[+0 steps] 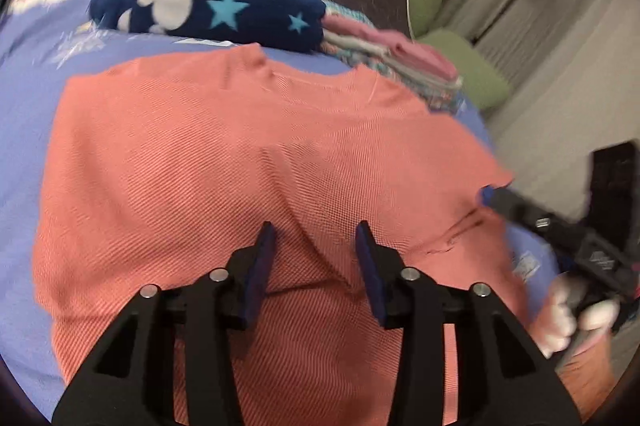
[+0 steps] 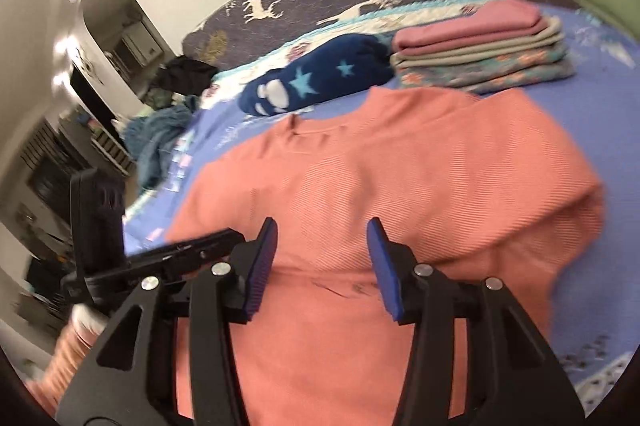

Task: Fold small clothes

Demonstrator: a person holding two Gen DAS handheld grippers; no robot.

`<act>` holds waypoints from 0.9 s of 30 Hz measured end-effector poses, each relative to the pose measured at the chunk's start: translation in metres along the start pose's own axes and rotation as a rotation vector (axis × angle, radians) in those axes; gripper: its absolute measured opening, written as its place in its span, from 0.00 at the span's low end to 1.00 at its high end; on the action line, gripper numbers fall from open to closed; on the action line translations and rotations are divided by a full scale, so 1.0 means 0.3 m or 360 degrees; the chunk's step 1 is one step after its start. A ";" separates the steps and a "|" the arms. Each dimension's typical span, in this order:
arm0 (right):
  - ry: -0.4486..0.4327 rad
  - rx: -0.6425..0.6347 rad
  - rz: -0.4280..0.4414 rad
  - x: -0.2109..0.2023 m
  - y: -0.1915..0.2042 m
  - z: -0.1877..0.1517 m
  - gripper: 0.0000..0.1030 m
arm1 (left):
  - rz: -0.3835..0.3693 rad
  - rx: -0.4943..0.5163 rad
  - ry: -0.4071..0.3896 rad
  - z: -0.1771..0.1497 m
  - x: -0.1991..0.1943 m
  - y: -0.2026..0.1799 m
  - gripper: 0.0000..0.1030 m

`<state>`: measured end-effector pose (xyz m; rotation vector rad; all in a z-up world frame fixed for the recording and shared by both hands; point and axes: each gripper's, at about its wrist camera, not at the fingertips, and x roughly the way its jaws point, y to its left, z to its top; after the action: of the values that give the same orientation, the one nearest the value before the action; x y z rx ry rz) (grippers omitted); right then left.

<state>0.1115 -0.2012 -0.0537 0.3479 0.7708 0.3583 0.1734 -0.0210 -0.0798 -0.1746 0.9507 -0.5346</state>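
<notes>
A salmon-pink ribbed knit top (image 1: 248,154) lies spread on a lilac-blue bedspread (image 1: 24,74), its neckline at the far edge and its hem toward the near side, so its long axis runs near to far. No box or basket shows; the finished clothes sit loose on the bed. Beyond the neckline, a navy fleece garment with pale blue stars (image 1: 224,12) lies rolled. To its right stands a folded stack of pink, grey and patterned clothes (image 2: 480,46), just beside the top's far right shoulder.

The left gripper (image 1: 316,258) hovers over the near middle of the top, its blue pads spread apart with only fabric showing below them, nothing pinched. The right gripper (image 2: 322,262) hangs likewise above the top's near part, pads parted and empty.
</notes>
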 end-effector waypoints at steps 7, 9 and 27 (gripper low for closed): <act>-0.0076 0.0110 -0.0128 -0.099 -0.139 -0.067 0.47 | -0.0040 0.0057 -0.0060 0.061 -0.015 -0.058 0.03; -0.0069 0.0184 -0.0167 -0.103 -0.190 -0.079 0.47 | -0.0047 0.0107 -0.0177 0.097 -0.086 -0.091 0.03; -0.0047 0.0216 -0.0248 -0.085 -0.241 -0.129 0.53 | 0.0571 0.0027 -0.0238 0.081 -0.242 0.185 0.10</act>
<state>0.0799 -0.2695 -0.0950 0.4169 0.7899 0.1547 0.1792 0.0611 -0.0336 -0.0259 0.8077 -0.1953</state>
